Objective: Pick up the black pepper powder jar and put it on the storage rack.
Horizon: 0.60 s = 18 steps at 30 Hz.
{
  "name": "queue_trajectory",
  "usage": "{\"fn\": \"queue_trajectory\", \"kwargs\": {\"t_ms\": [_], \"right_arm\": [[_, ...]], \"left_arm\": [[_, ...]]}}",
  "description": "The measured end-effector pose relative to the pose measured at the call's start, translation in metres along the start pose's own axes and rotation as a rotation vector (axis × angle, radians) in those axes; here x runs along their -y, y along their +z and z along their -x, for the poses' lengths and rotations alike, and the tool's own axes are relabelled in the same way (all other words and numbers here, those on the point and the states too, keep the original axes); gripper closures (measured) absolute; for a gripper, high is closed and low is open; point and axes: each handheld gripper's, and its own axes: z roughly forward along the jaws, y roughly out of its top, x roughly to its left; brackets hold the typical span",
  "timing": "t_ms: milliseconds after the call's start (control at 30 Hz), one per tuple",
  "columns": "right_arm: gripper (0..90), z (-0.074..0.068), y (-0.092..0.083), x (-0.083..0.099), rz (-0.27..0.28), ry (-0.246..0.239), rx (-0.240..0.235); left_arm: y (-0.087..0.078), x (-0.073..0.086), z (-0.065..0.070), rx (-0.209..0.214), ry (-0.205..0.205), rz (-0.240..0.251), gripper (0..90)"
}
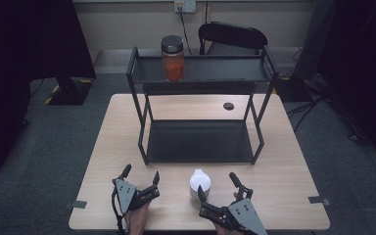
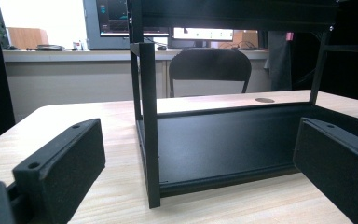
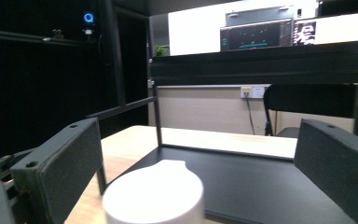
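A black two-tier metal rack (image 1: 200, 147) stands mid-table, its lower shelf (image 2: 223, 144) bare. On the rack's top shelf at the left sits a glass jar (image 1: 173, 58) with a dark lid and orange-red contents. A small white lidded container (image 1: 199, 182) rests on the table in front of the rack, and close up in the right gripper view (image 3: 154, 196). My right gripper (image 1: 218, 185) is open, just right of the container, its left jaw beside it. My left gripper (image 1: 141, 174) is open near the table's front left, with nothing between its jaws.
The wooden table (image 1: 117, 147) has a round cable hole (image 1: 228, 105) behind the rack. A black chair (image 1: 232, 36) stands beyond the table. Dark stands and cables lie on the floor at both sides. Tape marks (image 1: 79, 204) sit at the front corners.
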Motion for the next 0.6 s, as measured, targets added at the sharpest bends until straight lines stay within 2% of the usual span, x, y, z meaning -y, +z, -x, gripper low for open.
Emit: {"fn": "queue_trajectory", "kwargs": {"t_ms": [167,400,533,600], "right_arm": [[2.3,-0.009,0.003,0.004,-0.015,0.011,-0.011],[6.4,-0.026,0.005,0.018,-0.011,-0.029,0.009],[10.3,-0.024,0.010,0.021,-0.062,0.015,-0.004],[12.2,-0.025,0.012,0.024,-0.080,0.022,-0.002]], "left_arm": [[0.000,0.000,0.000,0.002,-0.001,0.000,1.5],[0.000,0.000,-0.001,0.005,-0.001,0.000,1.5],[0.000,0.000,-0.001,0.005,-0.001,0.000,1.8],[0.000,0.000,0.000,0.003,-0.001,0.000,1.8]]}}
